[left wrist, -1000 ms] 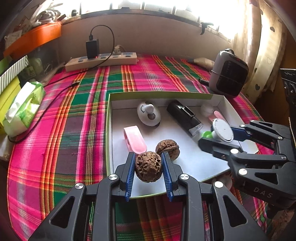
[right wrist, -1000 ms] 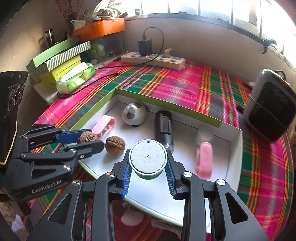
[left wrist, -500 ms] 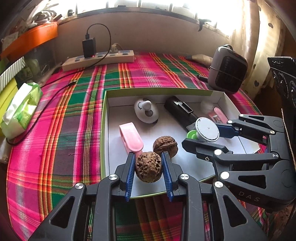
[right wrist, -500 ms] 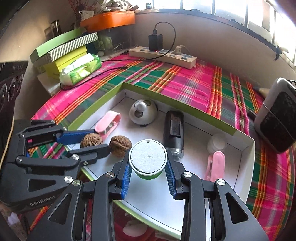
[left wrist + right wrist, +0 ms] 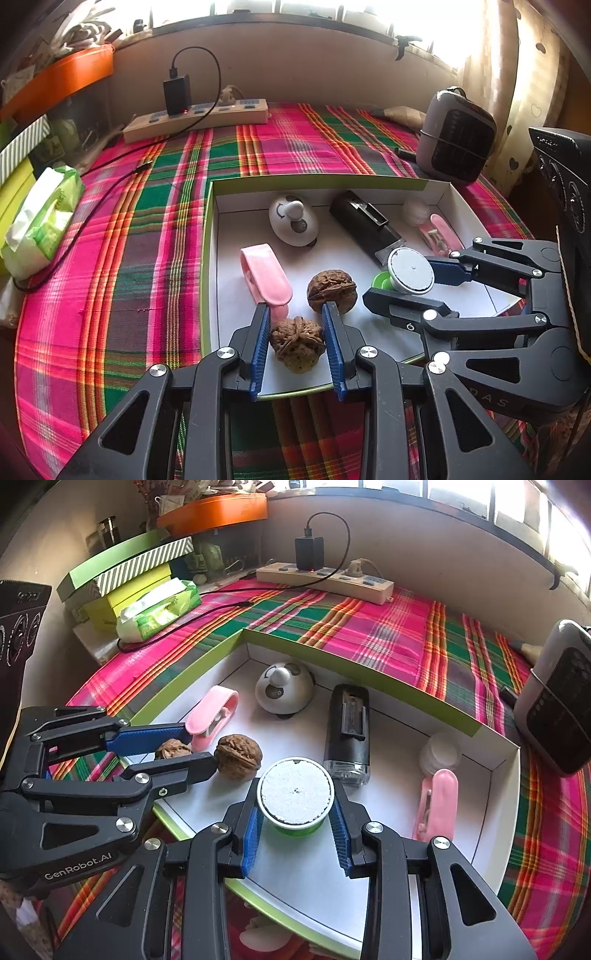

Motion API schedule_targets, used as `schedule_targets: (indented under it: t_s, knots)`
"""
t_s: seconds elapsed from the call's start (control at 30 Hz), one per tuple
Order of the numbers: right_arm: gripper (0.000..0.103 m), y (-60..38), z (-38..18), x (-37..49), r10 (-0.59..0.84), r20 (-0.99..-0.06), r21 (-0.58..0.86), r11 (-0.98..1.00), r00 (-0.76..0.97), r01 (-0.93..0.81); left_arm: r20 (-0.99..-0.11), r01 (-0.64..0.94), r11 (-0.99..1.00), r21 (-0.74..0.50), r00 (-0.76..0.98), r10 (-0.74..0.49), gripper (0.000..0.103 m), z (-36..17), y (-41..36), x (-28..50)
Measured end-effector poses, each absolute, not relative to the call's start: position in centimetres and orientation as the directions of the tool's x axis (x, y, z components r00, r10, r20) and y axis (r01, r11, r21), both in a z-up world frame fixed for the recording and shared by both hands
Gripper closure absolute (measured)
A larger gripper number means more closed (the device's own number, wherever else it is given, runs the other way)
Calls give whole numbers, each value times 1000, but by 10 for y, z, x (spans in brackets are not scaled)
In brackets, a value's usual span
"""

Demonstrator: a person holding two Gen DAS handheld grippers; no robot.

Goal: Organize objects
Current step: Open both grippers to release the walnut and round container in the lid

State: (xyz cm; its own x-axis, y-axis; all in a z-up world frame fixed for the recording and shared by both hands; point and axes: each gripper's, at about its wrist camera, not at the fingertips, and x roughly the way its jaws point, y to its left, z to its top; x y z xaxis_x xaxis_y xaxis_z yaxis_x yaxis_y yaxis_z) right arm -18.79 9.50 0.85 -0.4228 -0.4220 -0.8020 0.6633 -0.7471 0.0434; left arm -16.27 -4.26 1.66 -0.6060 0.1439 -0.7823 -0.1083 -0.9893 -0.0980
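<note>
A white shallow box with a green rim [image 5: 317,182] [image 5: 354,653] lies on the plaid cloth. My left gripper [image 5: 297,345] [image 5: 177,744] has its jaws slightly apart around a walnut [image 5: 295,341] that rests on the box floor. A second walnut [image 5: 331,290] [image 5: 238,757] lies just beyond it. My right gripper [image 5: 295,821] [image 5: 410,280] holds a green cup with a white lid [image 5: 294,797] [image 5: 410,269]; the jaws look a little parted beside it. The box also holds two pink clips [image 5: 264,275] [image 5: 437,801], a white dome toy [image 5: 293,219] and a black device [image 5: 364,225].
A grey heater [image 5: 456,136] stands right of the box. A power strip [image 5: 195,120] with charger and cable lies at the back. A tissue pack [image 5: 40,221] and stacked boxes [image 5: 125,572] are on the left. A small white jar [image 5: 441,755] sits in the box.
My left jaws have opened off the walnut, which now sits on the box floor. My right gripper moved left with the cup, and its jaws have eased slightly.
</note>
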Motion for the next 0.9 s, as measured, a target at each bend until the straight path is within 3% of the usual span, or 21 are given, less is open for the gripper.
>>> schedule_targets:
  t_s: [0.9]
  knots:
    - [68, 94, 7, -191, -417, -810, 53, -752, -412, 657, -784, -105, -990, -98, -604, 142, 76, 17, -43, -163]
